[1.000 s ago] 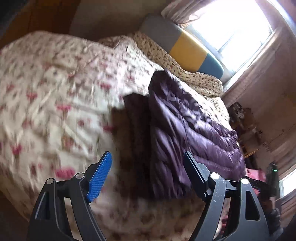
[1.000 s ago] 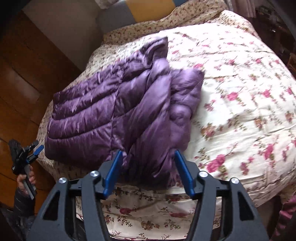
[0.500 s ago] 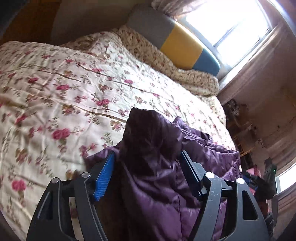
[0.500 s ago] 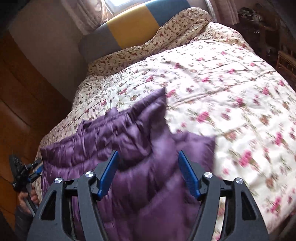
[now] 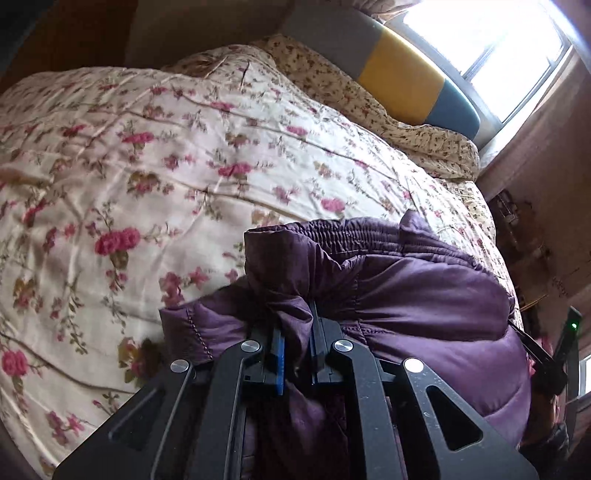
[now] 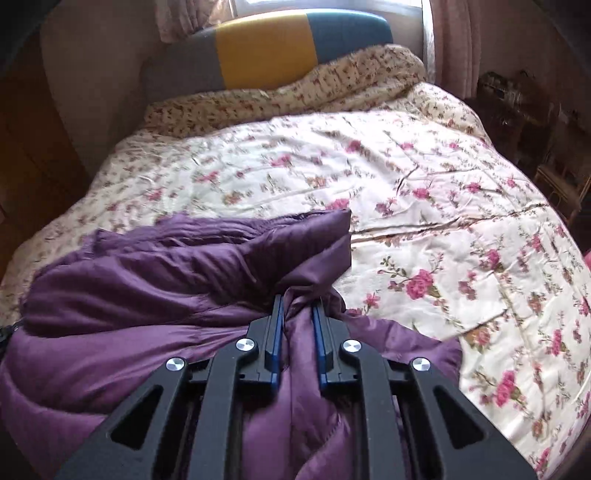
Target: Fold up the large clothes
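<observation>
— What are you holding there?

— The purple puffer jacket (image 5: 417, 280). It is lying bunched at the near edge of the bed, on the floral quilt (image 5: 155, 155), and I am gripping it from both sides. My left gripper (image 5: 297, 325) is pinching a gathered fold of its fabric between the blue pads, with very little gap left between the fingers.

— And the other hand?

— My right gripper (image 6: 298, 314) is doing the same, squeezing a ridge of the jacket (image 6: 155, 280) that is standing up between its two fingers. The fabric is puffing up and wrinkling around both pinches.

— Where is the rest of it sitting?

— It is spreading toward the bed's side edge, with the ribbed hem lying along the far side of the bundle. Most of the quilt (image 6: 424, 206) beyond is showing bare.

— What is farther back?

— A small-print blanket (image 6: 295, 96) is heaping at the head of the bed against the grey, yellow and teal headboard (image 6: 266, 48), and a bright window (image 5: 491, 33) is glowing behind that.
</observation>
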Demonstrator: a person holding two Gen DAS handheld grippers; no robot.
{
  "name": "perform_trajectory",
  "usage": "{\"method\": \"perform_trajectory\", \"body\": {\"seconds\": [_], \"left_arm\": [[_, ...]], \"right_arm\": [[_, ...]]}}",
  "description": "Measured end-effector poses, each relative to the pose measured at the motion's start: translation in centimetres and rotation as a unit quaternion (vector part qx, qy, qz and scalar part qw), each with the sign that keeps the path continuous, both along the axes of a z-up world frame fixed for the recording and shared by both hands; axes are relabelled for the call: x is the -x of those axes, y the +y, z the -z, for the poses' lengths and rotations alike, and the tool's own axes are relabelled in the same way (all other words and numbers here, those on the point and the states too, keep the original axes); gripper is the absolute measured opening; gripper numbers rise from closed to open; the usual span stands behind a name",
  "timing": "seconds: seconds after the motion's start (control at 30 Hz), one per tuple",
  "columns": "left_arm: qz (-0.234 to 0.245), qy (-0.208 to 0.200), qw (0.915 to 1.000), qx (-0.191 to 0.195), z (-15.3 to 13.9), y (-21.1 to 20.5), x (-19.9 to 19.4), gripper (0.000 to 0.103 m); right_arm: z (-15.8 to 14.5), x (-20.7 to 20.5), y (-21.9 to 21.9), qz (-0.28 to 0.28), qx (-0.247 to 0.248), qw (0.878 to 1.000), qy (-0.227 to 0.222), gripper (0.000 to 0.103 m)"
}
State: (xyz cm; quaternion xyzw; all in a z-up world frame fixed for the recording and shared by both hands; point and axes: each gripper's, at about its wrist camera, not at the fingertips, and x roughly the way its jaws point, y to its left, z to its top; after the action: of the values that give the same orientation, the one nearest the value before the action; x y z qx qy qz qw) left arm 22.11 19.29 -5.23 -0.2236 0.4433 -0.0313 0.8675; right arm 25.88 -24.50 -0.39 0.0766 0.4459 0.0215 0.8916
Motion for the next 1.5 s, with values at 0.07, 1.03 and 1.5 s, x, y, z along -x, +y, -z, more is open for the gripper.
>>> {"method": "perform_trajectory", "body": {"seconds": [0.07,1.03,1.5], "left_arm": [[0.000,-0.003,1.0000,0.000,0.4,-0.1,0.1,0.009],[-0.062,-0.076,0.9907,-0.095,-6.1,-3.7,6.2,0.060],[-0.032,-0.107,0.9885,-0.103,-7.7,-6.8,8.2,0.060]], "right_arm": [[1.0,-0.5,-0.1,0.004,-0.003,1.000,0.000,0.013],[-4.6,3.5,1.1,-0.010,-0.006,0.999,-0.041,0.061],[-7.3,8.2,9.7,-0.108,-0.018,0.990,-0.084,0.063]]}}
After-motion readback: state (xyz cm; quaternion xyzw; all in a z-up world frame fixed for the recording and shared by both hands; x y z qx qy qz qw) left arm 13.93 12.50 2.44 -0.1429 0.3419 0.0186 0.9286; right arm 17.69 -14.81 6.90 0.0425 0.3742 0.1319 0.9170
